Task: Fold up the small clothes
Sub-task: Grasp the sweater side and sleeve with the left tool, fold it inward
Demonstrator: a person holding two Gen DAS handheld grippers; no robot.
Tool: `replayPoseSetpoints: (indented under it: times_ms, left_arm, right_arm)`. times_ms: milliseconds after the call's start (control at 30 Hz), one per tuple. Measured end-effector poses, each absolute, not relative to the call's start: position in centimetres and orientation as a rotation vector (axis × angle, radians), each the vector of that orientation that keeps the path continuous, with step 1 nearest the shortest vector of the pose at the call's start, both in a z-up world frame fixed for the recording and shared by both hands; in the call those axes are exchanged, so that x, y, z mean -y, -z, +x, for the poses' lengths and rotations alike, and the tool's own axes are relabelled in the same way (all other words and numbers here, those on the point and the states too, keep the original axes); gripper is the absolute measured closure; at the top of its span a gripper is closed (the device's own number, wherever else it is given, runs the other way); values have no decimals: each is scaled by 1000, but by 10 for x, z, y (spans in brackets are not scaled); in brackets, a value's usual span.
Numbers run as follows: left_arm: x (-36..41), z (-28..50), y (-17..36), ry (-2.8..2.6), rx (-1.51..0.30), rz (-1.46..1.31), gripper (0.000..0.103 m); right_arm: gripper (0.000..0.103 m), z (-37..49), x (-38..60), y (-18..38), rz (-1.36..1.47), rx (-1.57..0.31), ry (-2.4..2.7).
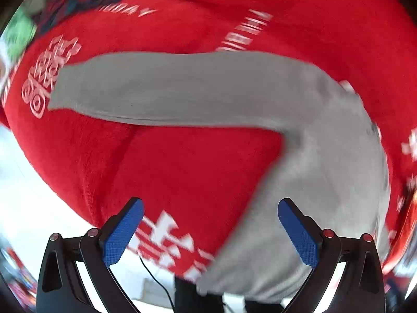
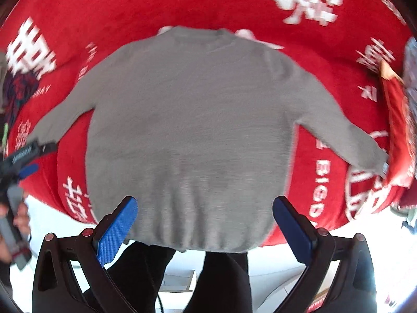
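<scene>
Left wrist view: my left gripper [image 1: 210, 230] hangs with jaws spread and empty above the sweater [image 1: 299, 182], near where its sleeve [image 1: 161, 88] joins the body. Risk: a pinch here could catch the red cloth [image 1: 198, 161] too.

Right wrist view: my right gripper [image 2: 204, 228], likewise agape and empty, faces the hem. The grey sweater lies flat, sleeves spread, unfolded.

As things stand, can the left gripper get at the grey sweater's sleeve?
Probably yes: the left gripper is open, the grey sweater's sleeve lies flat on the red blanket ahead, and nothing covers it.
</scene>
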State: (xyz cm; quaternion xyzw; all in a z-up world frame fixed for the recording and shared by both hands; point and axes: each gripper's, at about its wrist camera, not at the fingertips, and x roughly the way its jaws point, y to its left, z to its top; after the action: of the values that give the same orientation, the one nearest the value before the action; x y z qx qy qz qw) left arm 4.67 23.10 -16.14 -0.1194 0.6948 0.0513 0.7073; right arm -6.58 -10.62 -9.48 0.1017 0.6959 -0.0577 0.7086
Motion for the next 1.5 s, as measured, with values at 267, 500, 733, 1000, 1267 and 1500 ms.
replayPoseSetpoints:
  times_ms: [267,500,733,1000,1267,1500]
  left_arm:
    - [-315,70,240,-157,-1412,-667,0]
    - [-338,85,267,-125,-1294,-860,0]
    - [-354,82,244,-223,-1124,-803,24]
    - [-357,84,234,-185,-1113,-699,97]
    - [-285,100,138,-43,-944,-307,97]
    - [-147,117,84,271,-821,-73,97]
  right_arm:
    - [0,-45,32,142,38,-1526,-30]
    - [0,-30,8,170,14,-1499,-95]
    - [0,-22,-9,186,44,-1497,-131]
    - [0,-24,-18,186,68,-1484,-166]
    - [0,-35,15,168,153,-1422,-85]
    - [0,-50,84,161,244,-1363,54]
